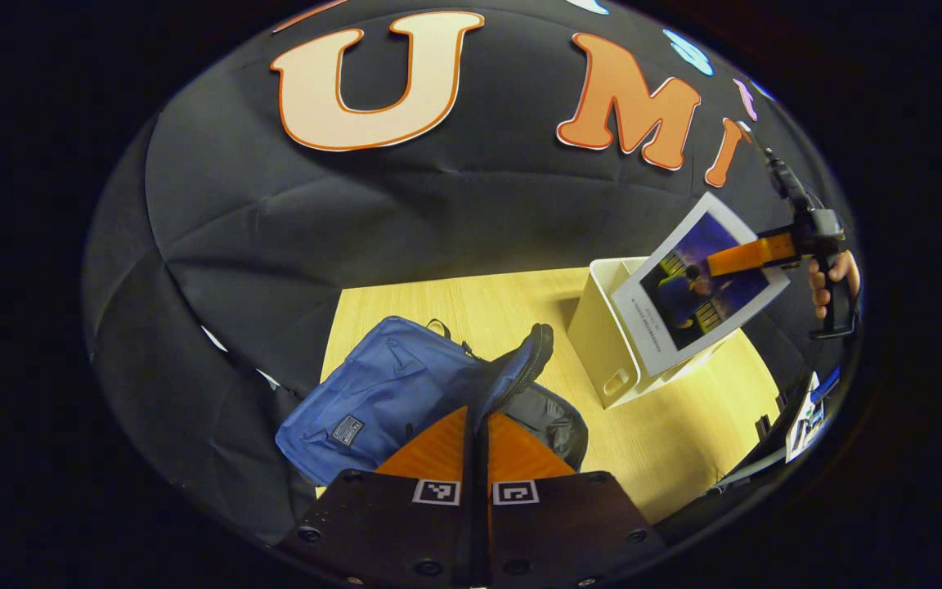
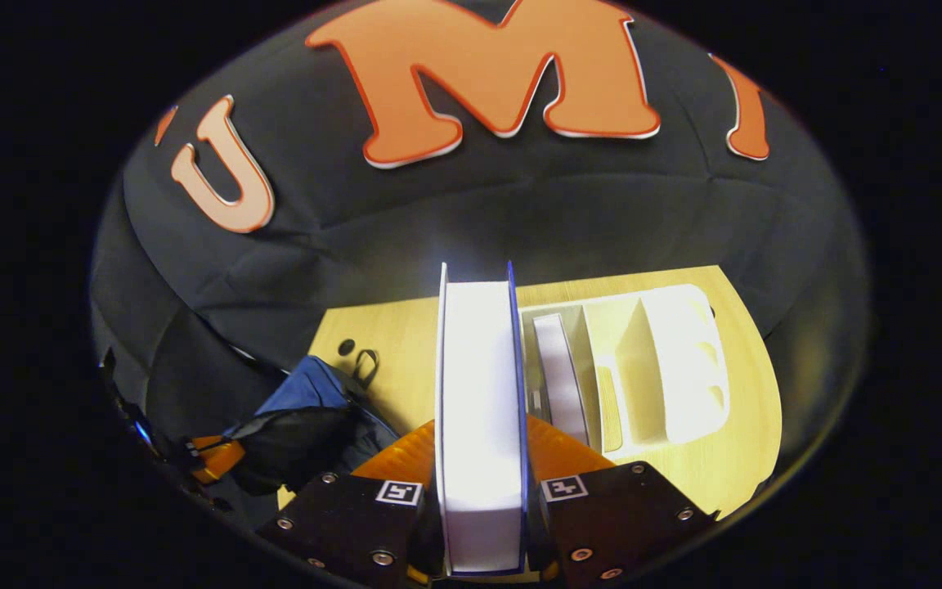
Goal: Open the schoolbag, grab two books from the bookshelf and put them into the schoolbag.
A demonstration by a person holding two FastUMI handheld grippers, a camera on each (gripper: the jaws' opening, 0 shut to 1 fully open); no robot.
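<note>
The left gripper (image 1: pixel 477 442) pinches the bag's (image 1: pixel 373 401) flap, lifting it off the table (image 1: pixel 684 442); the right gripper (image 2: pixel 481 483) clamps a book (image 2: pixel 479 409) above the shelf (image 2: pixel 667 368), where another book (image 2: pixel 561 384) stands.

Dim booth, light falling from overhead onto the bench (image 1: pixel 471 303), the dark cloth wall swallowing the rest. The book (image 2: pixel 479 425) page edges blow out white in the right gripper view. Fisheye bends the bench edges; the rims go soft and murky.
</note>
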